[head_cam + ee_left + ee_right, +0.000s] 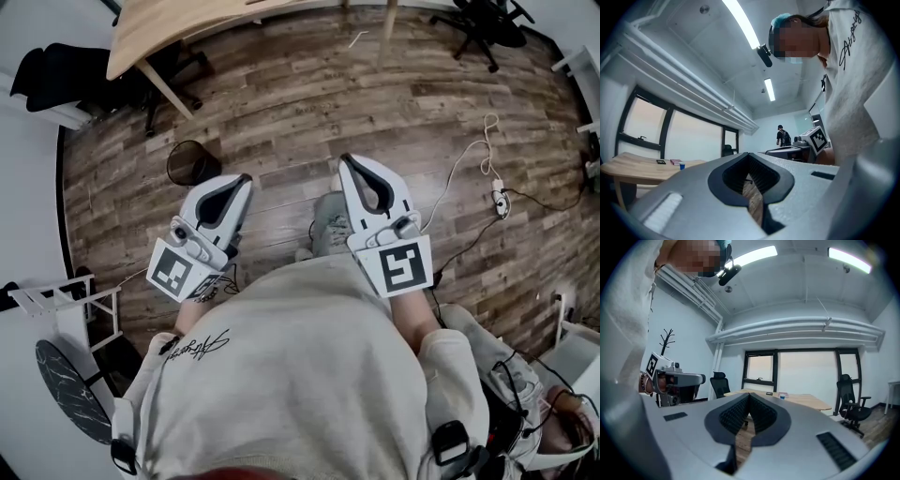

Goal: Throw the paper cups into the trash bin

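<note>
On the brown wood-plank floor (281, 84) stands a round black mesh trash bin (192, 162), its contents too dark to tell. My left gripper (246, 179) and right gripper (344, 159) keep jaws closed, empty.

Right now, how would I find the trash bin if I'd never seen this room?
Find the big wooden table at the head view's top left. On the plank floor in front of it, just past the tip of the left gripper, stands the trash bin. It alone is round, dark and open-topped, unlike the black chair nearby.
</note>
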A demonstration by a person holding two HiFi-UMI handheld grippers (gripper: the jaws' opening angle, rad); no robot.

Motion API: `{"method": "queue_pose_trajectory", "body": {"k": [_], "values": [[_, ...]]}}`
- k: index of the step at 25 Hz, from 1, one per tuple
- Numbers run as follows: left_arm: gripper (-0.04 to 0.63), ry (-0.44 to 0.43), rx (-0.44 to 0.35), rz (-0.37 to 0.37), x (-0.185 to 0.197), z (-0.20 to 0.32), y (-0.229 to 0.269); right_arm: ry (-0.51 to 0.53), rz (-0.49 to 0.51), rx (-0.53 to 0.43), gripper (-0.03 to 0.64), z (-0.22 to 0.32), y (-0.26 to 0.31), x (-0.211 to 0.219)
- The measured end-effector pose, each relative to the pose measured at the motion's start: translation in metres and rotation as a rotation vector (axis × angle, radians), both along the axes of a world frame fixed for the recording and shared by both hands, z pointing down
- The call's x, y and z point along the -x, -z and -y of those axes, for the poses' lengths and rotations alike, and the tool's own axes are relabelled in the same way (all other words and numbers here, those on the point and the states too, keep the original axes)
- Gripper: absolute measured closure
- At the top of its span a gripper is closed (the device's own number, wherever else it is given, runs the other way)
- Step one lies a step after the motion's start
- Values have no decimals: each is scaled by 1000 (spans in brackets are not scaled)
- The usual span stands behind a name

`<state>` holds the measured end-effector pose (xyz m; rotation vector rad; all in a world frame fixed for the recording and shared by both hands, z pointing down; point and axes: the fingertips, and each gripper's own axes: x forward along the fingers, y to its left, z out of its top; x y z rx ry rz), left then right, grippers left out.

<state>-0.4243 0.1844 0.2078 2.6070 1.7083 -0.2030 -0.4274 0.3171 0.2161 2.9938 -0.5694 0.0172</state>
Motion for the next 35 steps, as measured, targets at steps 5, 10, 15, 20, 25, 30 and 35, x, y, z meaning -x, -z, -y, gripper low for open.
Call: {"method": "queue_pose_trajectory", "body": {"k": [5, 10, 15, 20, 25, 30, 35], "values": [[592, 24, 2, -5, -34, -7, -2, 19, -13, 5, 607, -8, 0, -38], [592, 43, 0, 4, -76, -25, -4, 47, -27, 5, 607, -25, 3, -83], [592, 63, 9, -3, -120, -49, 2, 90, -28, 17, 607, -40, 7, -130], [592, 73, 15, -7, -159, -71, 10, 112, -42, 12, 607, -59, 14, -175], [592, 109, -3, -7, -197, -90, 8, 116, -54, -3, 607, -88, 19, -213], [592, 121, 7, -27, -231, -117, 13, 125, -70, -2, 607, -118, 23, -248], [592, 106, -2, -34, -254, -150, 13, 137, -76, 0, 607, -144, 24, -272]]}}
